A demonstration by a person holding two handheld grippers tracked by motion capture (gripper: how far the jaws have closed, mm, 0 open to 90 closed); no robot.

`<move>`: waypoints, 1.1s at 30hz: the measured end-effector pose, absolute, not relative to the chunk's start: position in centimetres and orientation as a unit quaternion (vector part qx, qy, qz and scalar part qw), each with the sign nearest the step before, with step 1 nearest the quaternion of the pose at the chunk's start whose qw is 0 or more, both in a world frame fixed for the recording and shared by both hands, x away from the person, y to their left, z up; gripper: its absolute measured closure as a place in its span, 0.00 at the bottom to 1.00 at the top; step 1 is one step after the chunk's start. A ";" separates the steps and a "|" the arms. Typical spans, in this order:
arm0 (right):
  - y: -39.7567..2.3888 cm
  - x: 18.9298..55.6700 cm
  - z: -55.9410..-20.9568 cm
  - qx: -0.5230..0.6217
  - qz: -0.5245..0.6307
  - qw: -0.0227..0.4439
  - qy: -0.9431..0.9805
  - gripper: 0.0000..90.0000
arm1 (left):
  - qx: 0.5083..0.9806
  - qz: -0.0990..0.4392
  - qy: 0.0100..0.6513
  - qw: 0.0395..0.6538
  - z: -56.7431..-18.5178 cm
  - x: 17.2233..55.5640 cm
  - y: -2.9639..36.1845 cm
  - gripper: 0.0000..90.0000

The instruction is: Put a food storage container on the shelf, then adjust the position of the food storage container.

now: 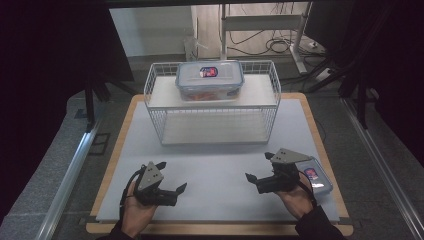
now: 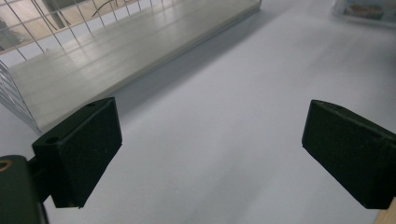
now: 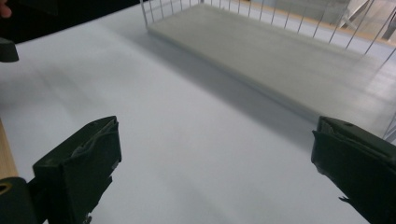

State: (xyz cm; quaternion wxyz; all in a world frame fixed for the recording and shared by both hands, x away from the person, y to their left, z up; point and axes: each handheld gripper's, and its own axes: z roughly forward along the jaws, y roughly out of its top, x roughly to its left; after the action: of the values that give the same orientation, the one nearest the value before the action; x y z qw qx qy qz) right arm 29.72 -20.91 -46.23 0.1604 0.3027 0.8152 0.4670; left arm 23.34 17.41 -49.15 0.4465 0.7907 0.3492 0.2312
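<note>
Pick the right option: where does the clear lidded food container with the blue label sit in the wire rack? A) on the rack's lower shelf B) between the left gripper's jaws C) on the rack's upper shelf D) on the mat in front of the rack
C: in the high view the lidded container rests on the upper shelf of the white wire rack, with the lower shelf bare beneath it.

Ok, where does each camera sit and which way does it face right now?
High view: above the person's side, looking forward and down on the table; both hands, left claw, right claw show.
Left gripper view: on the left claw, facing the wire rack; open jaws show.
Right gripper view: on the right claw, facing the rack's lower shelf; open jaws show.
Shared: both gripper views see the rack and table.
</note>
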 end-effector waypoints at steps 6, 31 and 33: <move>-21.2 29.2 -47.7 0.310 0.450 0.145 0.825 0.01 | 0.807 0.251 0.335 0.415 -50.1 22.8 17.0 0.05; -23.9 29.8 -47.5 0.359 0.395 0.153 0.832 0.45 | 0.809 0.236 0.342 0.416 -50.5 23.1 17.0 0.04; -24.8 30.0 -47.3 0.356 0.380 0.160 0.838 0.58 | 0.808 0.236 0.344 0.416 -50.6 23.1 17.0 0.04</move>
State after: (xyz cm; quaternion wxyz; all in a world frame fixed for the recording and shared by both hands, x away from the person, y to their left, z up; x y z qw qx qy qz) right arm 30.02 -24.77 -47.30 0.1596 0.3561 0.8385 0.3804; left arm 23.11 17.00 -50.56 0.4155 0.8082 0.3442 0.2359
